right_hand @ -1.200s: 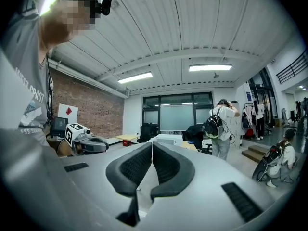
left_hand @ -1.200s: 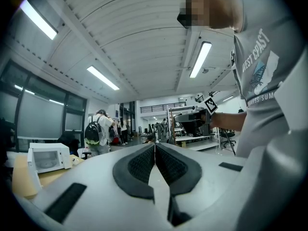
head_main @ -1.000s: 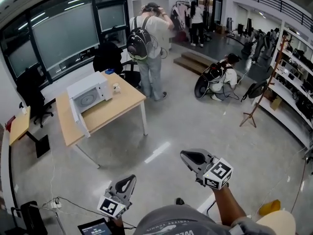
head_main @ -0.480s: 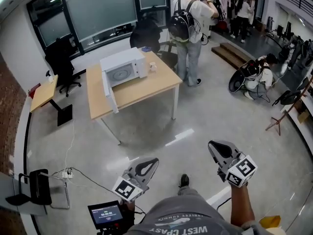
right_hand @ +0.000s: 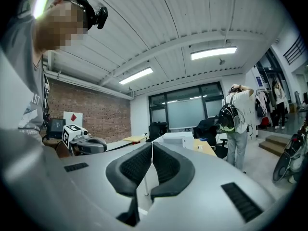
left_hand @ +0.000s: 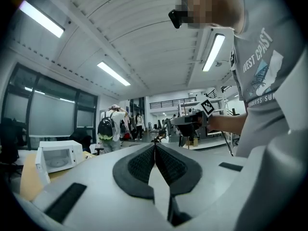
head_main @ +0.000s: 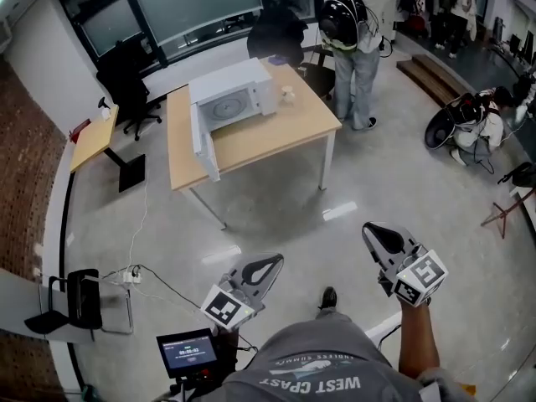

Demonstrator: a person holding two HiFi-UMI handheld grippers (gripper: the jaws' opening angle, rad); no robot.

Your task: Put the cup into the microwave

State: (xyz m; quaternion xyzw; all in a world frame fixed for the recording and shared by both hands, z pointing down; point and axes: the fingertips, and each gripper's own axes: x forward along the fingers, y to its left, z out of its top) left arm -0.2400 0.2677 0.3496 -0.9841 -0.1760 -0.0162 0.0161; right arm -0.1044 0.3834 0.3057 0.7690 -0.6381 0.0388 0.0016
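**Approach under way: both claws empty**

Left claw (head_main: 275,262) and right claw (head_main: 370,230) are clenched and hold nothing. Well ahead of them, nearer than a second ago, is the surface (head_main: 268,136) with the open-doored microwave (head_main: 230,99). The cup (head_main: 287,95) sits on its right-claw side, not yet grasped.

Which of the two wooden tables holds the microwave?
The larger table, mid-room, with the open-doored microwave and cup on it; the smaller desk stands by the brick wall.
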